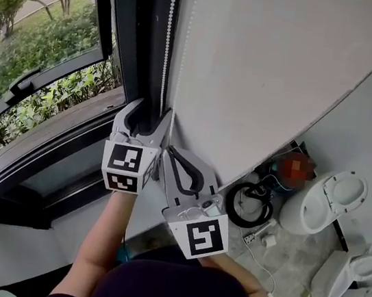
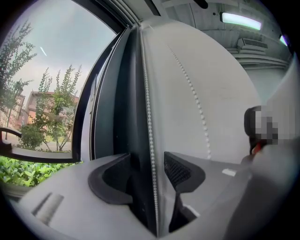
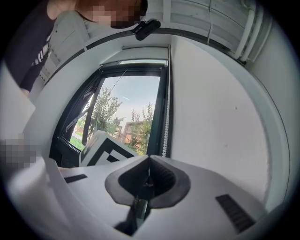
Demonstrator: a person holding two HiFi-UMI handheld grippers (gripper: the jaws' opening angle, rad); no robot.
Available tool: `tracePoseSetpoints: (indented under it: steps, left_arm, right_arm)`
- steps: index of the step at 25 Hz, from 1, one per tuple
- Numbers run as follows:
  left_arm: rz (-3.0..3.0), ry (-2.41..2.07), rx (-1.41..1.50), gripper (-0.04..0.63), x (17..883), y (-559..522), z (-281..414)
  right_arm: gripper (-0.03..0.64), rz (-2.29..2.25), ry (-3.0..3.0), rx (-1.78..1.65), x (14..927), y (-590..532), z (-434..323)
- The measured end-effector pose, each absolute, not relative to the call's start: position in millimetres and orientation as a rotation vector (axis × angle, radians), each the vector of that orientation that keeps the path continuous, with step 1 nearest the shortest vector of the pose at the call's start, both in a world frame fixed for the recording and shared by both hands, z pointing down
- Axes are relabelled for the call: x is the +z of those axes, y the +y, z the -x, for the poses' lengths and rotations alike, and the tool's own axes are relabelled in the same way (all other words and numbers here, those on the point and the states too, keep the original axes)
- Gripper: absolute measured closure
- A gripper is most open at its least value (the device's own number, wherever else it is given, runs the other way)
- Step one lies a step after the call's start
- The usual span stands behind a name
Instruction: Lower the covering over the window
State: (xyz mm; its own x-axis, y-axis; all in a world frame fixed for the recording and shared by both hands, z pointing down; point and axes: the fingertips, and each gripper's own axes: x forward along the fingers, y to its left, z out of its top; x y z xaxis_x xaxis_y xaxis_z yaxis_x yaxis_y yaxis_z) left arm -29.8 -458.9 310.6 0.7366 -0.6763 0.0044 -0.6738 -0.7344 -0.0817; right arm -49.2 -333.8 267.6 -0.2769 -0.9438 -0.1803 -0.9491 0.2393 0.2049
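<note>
At the window (image 1: 41,53), with the glass bare: we hold the left gripper (image 1: 147,114) level at the frame's edge. Its jaws stand wide, and the bead chain (image 1: 166,51) hangs down between them. The right gripper (image 1: 169,154) sits just below and beside it, with its jaws closed tight.

The covering itself is not down. We take the pale band (image 3: 143,54) across the head of the window in the right gripper view to be the blind, rolled up.

We judge this to be the reach-and-grasp step of a hand-over-hand pull, with the left gripper placed around the chain but not yet closed on it. The next move calls for closing squarely on the beads, then pulling straight down along the frame so the chain does not slip out sideways.

The left gripper view shows the chain (image 2: 149,117) clear of both pads, and a second strand (image 2: 197,108) lying against the wall (image 2: 225,93). The head view only hints at this. The right gripper view shows its pads meeting, but we cannot tell whether a strand is pinched between them. Only the head view shows the floor, with a coil of black cable (image 1: 247,205).
</note>
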Motion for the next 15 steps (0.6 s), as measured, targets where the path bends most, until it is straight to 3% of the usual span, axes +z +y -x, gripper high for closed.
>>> tracePoseSetpoints:
  steps: [7, 15]
  left_arm:
    - [2.784, 1.287, -0.134, 0.37, 318, -475, 31]
    - [2.792, 1.312, -0.082, 0.525, 316, -468, 41]
  right_arm:
    - [0.604, 1.856, 2.467, 0.434, 266, -328, 47]
    - [0.604, 1.811, 2.489, 0.436, 265, -319, 46]
